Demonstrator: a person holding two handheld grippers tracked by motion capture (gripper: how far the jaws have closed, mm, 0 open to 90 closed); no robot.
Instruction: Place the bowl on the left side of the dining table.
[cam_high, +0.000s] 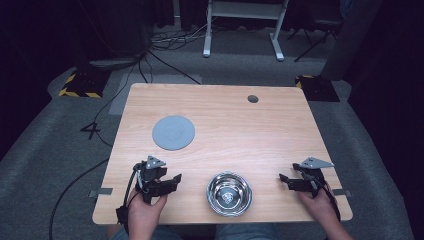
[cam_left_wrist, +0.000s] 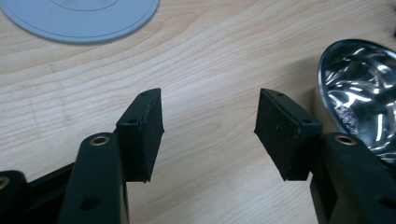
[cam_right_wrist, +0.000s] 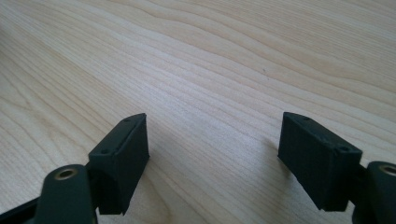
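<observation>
Down at the bottom centre of the high view, the steel bowl (cam_high: 229, 193) is sat on the wooden table (cam_high: 260, 130) near its front edge, between the two grippers, and so far nothing seems to have been done with it. It's not gripped, not touched, not tipped. So progress is judged as basically zero: the grab and whatever placing comes after are all still left.

Left gripper (cam_high: 173, 180) is seen lower left of the high view, jaws spread wide with nothing between them, pointed toward the bowl. From the left gripper view, bare wood is seen between the pads (cam_left_wrist: 142, 133) and the bowl (cam_left_wrist: 362, 93) is off at the right edge, near but apart from the right-hand jaw.

Right gripper (cam_high: 283, 180) is held at the lower right, also gaping wide and empty, with bare wood grain past its pads (cam_right_wrist: 123, 158).

As for the bowl itself: round, shiny, mirror-polished inside with bright glare streaks, upright, and what looks like a stamped mark or a reflection at the bottom, hard to tell which. A grey round disc (cam_high: 173, 132) is lying flat in the upper left part of the table, well apart from the bowl.
</observation>
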